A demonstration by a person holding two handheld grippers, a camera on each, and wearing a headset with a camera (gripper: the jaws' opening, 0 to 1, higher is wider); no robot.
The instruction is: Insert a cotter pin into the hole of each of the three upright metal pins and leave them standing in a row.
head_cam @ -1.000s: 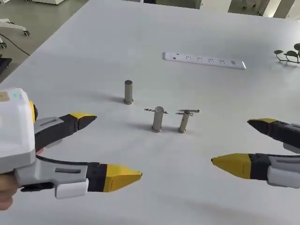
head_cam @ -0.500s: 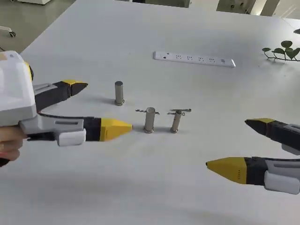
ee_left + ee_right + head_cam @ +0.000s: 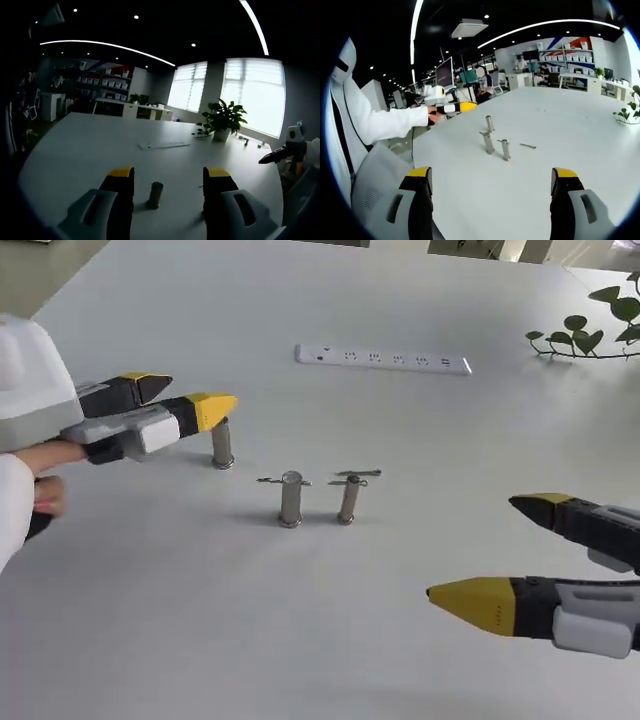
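Three upright metal pins stand on the white table. The left pin is bare. A cotter pin crosses the top of the middle pin. The right pin shows a short wire stub at its top. A loose cotter pin lies on the table just beyond it. My left gripper is open, its jaws on either side of the bare pin and just short of it. My right gripper hangs open at the near right, well away from the pins.
A white power strip lies farther back on the table. Plant sprigs sit at the far right, and a potted plant stands beyond the strip. A white sleeve holds the left gripper.
My left gripper has swung from the near left, away from me, up to the bare left pin. The right gripper stays put. The head camera has shifted.
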